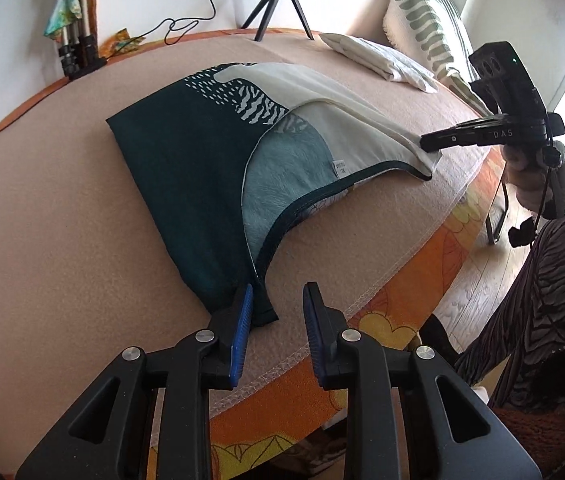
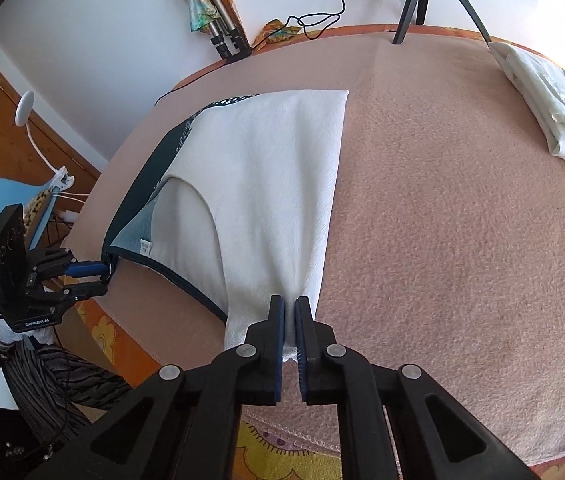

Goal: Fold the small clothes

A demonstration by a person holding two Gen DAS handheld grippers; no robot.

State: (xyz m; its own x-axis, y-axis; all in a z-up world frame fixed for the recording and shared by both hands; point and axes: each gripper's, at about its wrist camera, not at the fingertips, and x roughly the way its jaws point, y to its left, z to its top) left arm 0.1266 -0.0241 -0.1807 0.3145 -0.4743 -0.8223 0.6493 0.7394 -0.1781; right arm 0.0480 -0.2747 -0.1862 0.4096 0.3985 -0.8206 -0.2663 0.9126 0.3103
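So the right gripper (image 2: 289,307) is clamped nearly closed on the near white corner of the top (image 2: 266,184), which stretches away from it across the blanket (image 2: 462,240). The left gripper (image 1: 276,298) has its jaws spread wide, holding nothing, with the top's dark green strap corner just beside its left finger (image 1: 242,316). A folded white cloth (image 2: 554,108) sits far off to the right gripper's right.

Bright, sharp daylight pictures with blown-out window glare at the right edge, soft shadows, and strong fisheye bending with dark vignetted corners in both views.
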